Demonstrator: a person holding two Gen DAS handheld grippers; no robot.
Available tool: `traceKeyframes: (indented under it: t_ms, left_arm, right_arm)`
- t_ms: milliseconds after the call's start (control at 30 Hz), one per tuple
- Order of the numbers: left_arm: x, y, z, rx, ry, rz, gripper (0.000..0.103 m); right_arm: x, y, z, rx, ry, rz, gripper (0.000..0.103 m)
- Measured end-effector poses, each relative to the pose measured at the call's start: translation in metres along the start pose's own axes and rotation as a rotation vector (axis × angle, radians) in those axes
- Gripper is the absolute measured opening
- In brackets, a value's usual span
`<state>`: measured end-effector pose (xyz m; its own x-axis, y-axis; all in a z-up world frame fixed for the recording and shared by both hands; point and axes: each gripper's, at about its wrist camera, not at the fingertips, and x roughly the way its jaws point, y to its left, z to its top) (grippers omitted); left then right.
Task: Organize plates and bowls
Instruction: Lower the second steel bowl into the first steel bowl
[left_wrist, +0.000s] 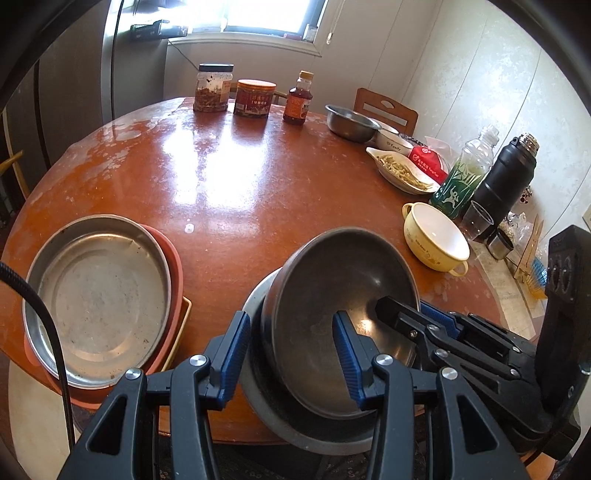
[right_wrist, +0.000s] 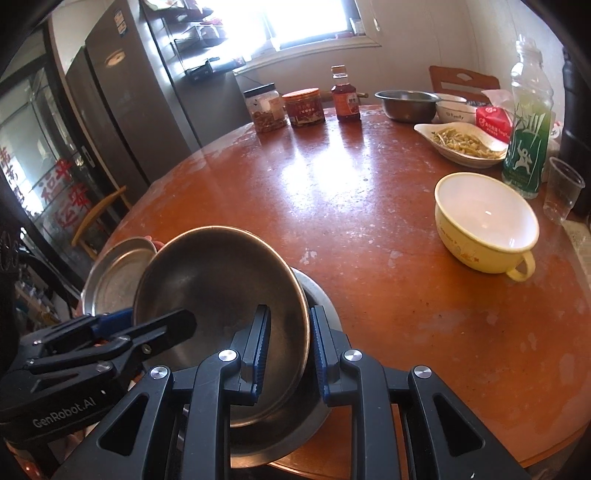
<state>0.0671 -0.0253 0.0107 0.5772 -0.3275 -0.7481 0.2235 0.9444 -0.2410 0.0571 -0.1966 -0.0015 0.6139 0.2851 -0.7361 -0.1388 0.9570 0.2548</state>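
A dark steel bowl (left_wrist: 332, 288) (right_wrist: 221, 280) leans tilted inside a wider steel bowl (left_wrist: 295, 439) (right_wrist: 317, 295) at the table's near edge. My left gripper (left_wrist: 291, 354) (right_wrist: 157, 319) straddles its left wall, one pad outside and one inside, shut on it. From the right, my right gripper (right_wrist: 290, 343) (left_wrist: 406, 308) is shut on the bowl's right rim. At the left a flat steel plate (left_wrist: 99, 306) (right_wrist: 114, 273) lies stacked on a reddish plate (left_wrist: 173, 266) with a yellow tray (left_wrist: 184, 321) under them.
A yellow two-handled bowl (left_wrist: 436, 240) (right_wrist: 484, 225) sits to the right. Behind it are a dish of food (left_wrist: 402, 171), a green bottle (left_wrist: 461, 184), a black flask (left_wrist: 506, 181) and a plastic cup (right_wrist: 561, 192). Another steel bowl (left_wrist: 351, 122), jars and a sauce bottle (left_wrist: 297, 99) stand at the far edge.
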Motion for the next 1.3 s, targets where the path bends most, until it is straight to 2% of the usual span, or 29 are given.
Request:
traceKeyframes:
  t_ms: [233, 367, 667, 933, 1300]
  left_arm:
    - [-0.008, 0.006, -0.005, 0.005, -0.004, 0.030, 0.048]
    - [-0.011, 0.011, -0.013, -0.005, -0.002, 0.050, 0.054]
    - [-0.005, 0.010, -0.027, 0.009, 0.027, 0.071, 0.057]
    - [0.008, 0.000, -0.034, 0.023, 0.075, 0.031, 0.057]
    - [0.019, -0.011, -0.030, 0.013, 0.067, 0.014, 0.059]
  right_arm:
    - [0.001, 0.003, -0.001, -0.041, 0.012, -0.016, 0.023]
    - [0.001, 0.003, -0.003, -0.056, 0.024, -0.015, 0.023]
    - [-0.006, 0.003, -0.007, -0.050, 0.052, 0.051, 0.026]
    - [-0.009, 0.003, -0.012, -0.066, 0.081, 0.062, 0.027]
    - [-0.018, -0.007, -0.014, -0.034, 0.054, 0.074, 0.027]
